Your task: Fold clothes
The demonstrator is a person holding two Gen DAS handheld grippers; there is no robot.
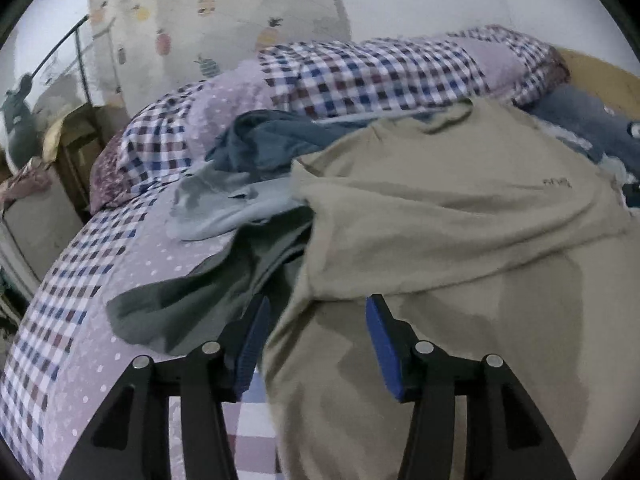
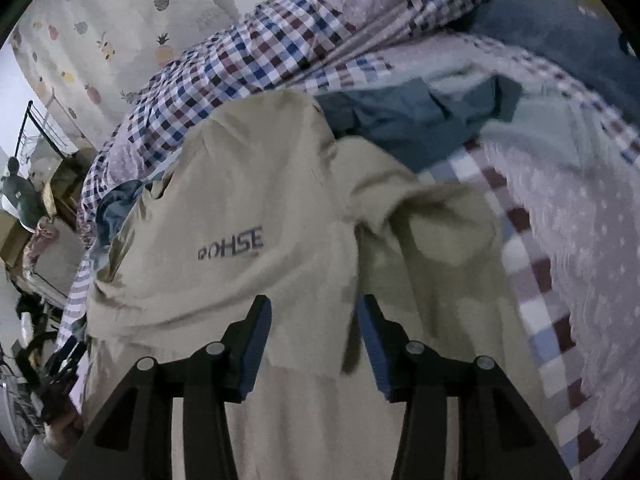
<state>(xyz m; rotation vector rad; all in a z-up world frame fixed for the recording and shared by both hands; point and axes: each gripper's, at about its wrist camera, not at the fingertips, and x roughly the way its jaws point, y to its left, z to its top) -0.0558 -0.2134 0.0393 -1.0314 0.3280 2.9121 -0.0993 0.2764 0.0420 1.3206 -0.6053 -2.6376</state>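
Both the left gripper (image 1: 316, 312) and right gripper (image 2: 314, 312) hover open-jawed over the beige shirt (image 2: 240, 216).

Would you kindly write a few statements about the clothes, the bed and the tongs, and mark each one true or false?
1. Both tongs, the left tongs and the right tongs, are open. True.
2. The beige shirt is plain, with no print. False: dark lettering shows on it.
3. A grey garment lies beside the beige shirt on the bed. True.
4. The bedding is plain white. False: it is checked in blue, dark red and white, with dotted lilac panels.
5. The blue garment lies nearer the camera than the beige shirt. False: it lies beyond it.
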